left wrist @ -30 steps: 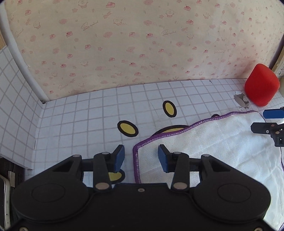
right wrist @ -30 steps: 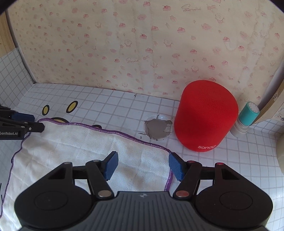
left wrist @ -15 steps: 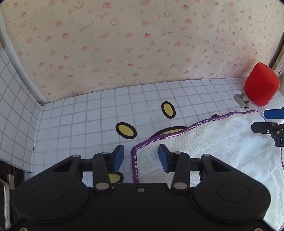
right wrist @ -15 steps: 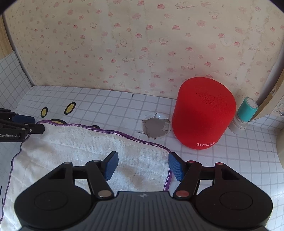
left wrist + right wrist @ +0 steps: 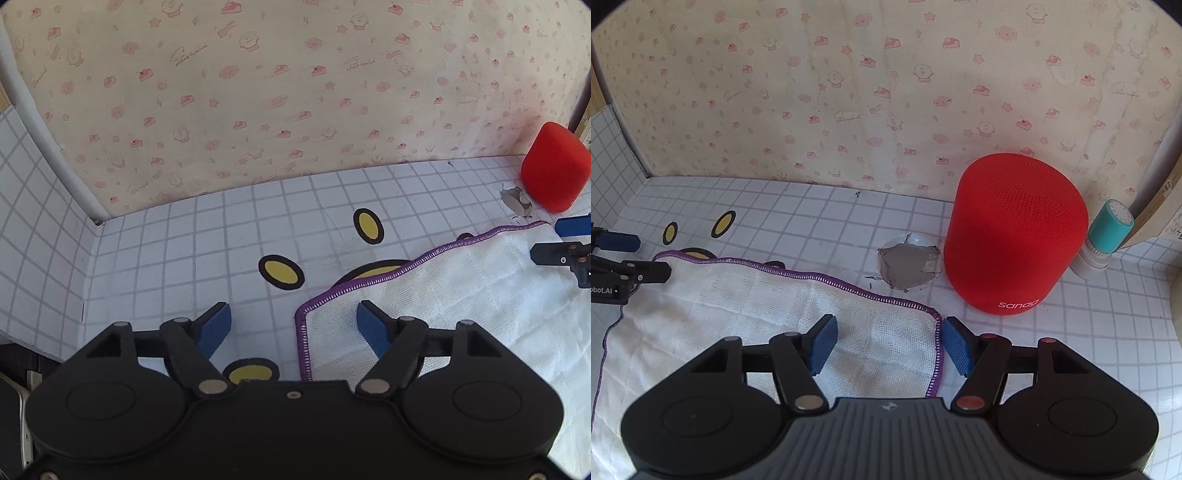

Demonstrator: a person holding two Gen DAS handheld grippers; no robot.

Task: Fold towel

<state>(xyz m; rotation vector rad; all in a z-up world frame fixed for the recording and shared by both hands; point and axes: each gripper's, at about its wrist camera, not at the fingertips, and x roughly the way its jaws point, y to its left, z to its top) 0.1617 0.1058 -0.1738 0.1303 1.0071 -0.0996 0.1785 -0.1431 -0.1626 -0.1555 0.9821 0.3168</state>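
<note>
Two black grippers w/ blue pads sit low in their frames over a white woven towel w/ purple stitched hem (image 5: 768, 314), lying flat on the white grid-pattern mat (image 5: 207, 236). Left gripper (image 5: 293, 325) has just been opening; jaws wide, straddling the towel's corner at lower centre, pads not pressing it. Right gripper (image 5: 886, 343) stands wide too, astride the other corner, nothing gripped. Red cylindrical fabric speaker (image 5: 1015, 232) at centre right, near the hem
</note>
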